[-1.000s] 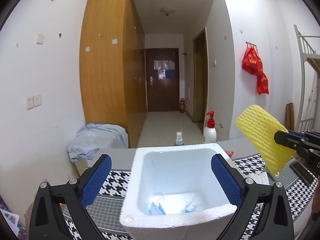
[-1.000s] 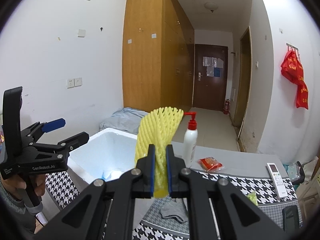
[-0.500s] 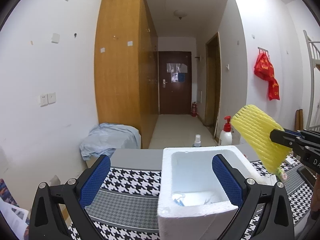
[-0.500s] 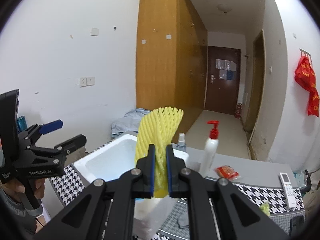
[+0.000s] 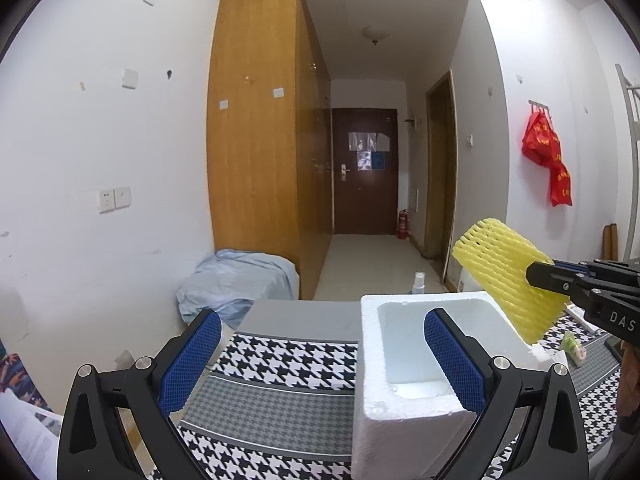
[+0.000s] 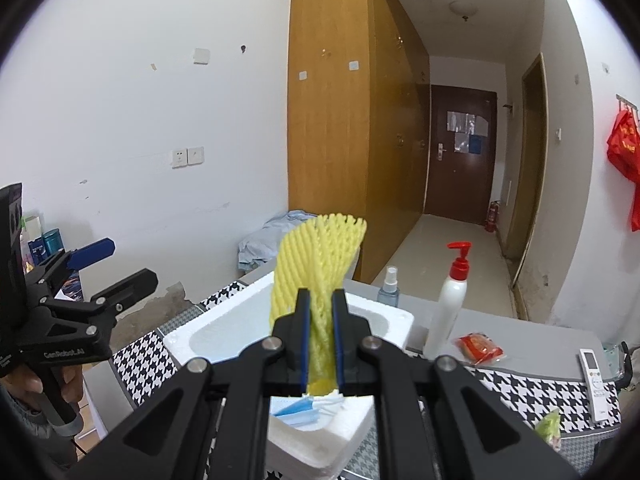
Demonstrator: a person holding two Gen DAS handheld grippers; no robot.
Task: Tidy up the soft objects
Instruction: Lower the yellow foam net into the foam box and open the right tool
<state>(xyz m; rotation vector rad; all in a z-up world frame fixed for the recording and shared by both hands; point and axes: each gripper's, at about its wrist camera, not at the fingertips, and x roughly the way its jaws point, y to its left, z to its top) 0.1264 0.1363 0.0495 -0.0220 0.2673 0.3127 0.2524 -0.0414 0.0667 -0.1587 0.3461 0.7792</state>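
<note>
My right gripper (image 6: 320,340) is shut on a yellow foam net sleeve (image 6: 320,272), which stands upright between its pads. The sleeve hangs above a white foam box (image 6: 224,328) on the houndstooth tablecloth, with blue face masks (image 6: 304,408) lying in the box. In the left wrist view the same sleeve (image 5: 504,280) juts from the right gripper (image 5: 538,276) over the box's (image 5: 400,440) right rim. My left gripper (image 5: 320,360) is open with nothing held; its right finger overlaps the box. It appears at the left of the right wrist view (image 6: 120,264).
Behind the box stand a white pump bottle with a red top (image 6: 452,300) and a small spray bottle (image 6: 390,288). A red packet (image 6: 480,346), a white remote (image 6: 594,376) and a green wrapped item (image 6: 550,428) lie to the right. A blue-grey cloth bundle (image 5: 236,284) sits by the wardrobe.
Both views have swung to the left. The foam box has slid from the middle to the right of the left wrist view. The right gripper has carried the yellow sleeve over the box.
</note>
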